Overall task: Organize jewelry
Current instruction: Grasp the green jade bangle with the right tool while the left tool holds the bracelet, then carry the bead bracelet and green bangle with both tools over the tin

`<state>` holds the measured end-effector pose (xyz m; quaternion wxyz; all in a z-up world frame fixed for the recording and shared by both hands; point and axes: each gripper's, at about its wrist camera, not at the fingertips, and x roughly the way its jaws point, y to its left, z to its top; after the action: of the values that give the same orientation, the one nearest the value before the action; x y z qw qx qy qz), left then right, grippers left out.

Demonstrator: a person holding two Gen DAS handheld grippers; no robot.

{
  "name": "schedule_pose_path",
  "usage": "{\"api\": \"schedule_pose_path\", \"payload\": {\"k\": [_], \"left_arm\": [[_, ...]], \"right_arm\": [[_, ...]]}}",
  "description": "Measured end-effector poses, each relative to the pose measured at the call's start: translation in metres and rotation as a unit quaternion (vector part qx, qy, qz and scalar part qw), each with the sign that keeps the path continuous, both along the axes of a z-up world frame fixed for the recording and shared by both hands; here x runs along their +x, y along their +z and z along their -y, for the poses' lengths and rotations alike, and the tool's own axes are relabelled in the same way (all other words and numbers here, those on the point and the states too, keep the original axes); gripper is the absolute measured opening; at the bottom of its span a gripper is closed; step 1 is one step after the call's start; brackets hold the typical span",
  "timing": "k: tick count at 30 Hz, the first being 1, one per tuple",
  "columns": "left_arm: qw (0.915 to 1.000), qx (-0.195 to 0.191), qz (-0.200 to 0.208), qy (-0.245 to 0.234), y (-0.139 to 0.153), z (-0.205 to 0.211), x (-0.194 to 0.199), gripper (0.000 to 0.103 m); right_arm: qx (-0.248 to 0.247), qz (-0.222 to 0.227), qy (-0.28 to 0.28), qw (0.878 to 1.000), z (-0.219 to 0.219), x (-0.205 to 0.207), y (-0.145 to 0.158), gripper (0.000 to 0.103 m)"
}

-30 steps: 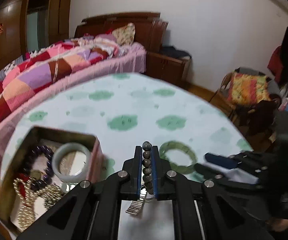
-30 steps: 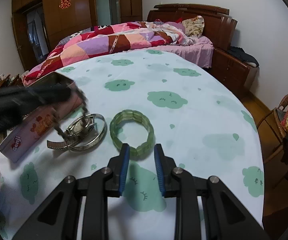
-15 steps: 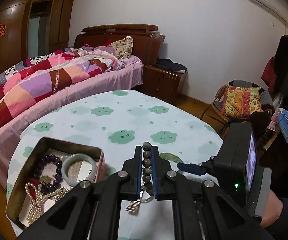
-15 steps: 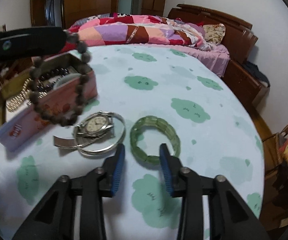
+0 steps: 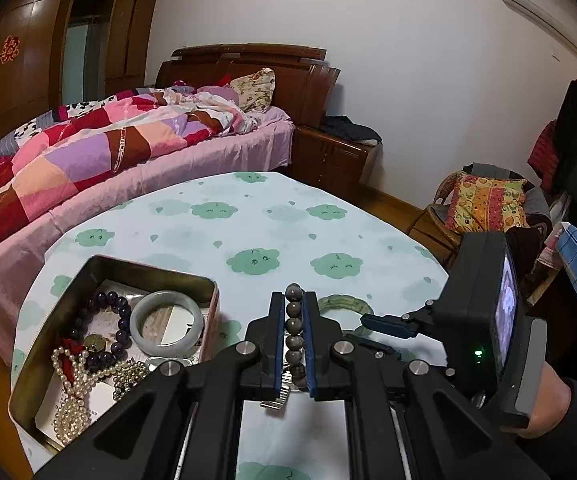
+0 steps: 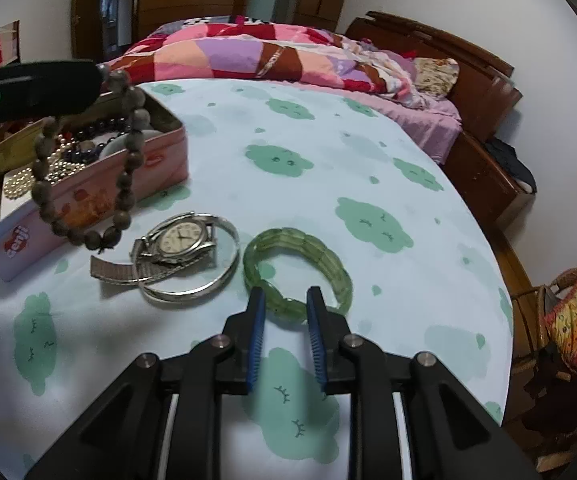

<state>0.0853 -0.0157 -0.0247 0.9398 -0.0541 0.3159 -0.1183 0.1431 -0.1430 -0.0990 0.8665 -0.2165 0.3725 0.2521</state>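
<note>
Dangling vertically from left tool [image 5: 294, 300]: brown bead bracelet [image 6: 88, 168].

Left tongs [image 5: 293, 308] clamp brown bead bracelet [image 5: 294, 322].

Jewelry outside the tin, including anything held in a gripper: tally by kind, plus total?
Bead bracelet, held in the left gripper: 1
Green stone bracelet, on the table by the right gripper: 1
Silver bangle: 1
Wristwatch: 1
Total: 4
</note>
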Motion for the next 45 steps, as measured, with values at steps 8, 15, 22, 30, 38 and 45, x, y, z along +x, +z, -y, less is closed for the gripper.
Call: {"api": "schedule_pose_path", "payload": {"k": [8, 15, 22, 30, 38, 45], "left_arm": [[0.9999, -0.011, -0.006, 0.009, -0.006, -0.011, 0.003, 0.007], [0.9996, -0.016, -0.015, 0.015, -0.011, -0.017, 0.008, 0.007], [0.9996, -0.020, -0.003, 0.017, -0.002, -0.020, 0.003, 0.007], [0.9990, -0.026, 0.026, 0.027, 0.019, -0.031, -0.011, 0.007], [0.9972, -0.028, 0.043, 0.055, 0.032, -0.059, -0.026, 0.007], [0.9942, -0.024, 0.039, 0.098, 0.031, -0.092, -0.034, 0.007]], "right_arm": [[0.007, -0.018, 0.027, 0.999, -0.005, 0.002, 0.004, 0.026], [0.002, -0.052, 0.040, 0.998, -0.012, 0.009, -0.008, 0.010], [0.037, -0.031, 0.024, 0.999, 0.000, -0.010, 0.007, 0.009], [0.077, 0.021, 0.038, 0.996, -0.007, -0.037, 0.046, 0.009], [0.106, 0.054, 0.060, 0.991, -0.026, -0.044, 0.071, 0.009], [0.120, 0.067, 0.080, 0.987, -0.047, -0.049, 0.083, 0.009]]}}
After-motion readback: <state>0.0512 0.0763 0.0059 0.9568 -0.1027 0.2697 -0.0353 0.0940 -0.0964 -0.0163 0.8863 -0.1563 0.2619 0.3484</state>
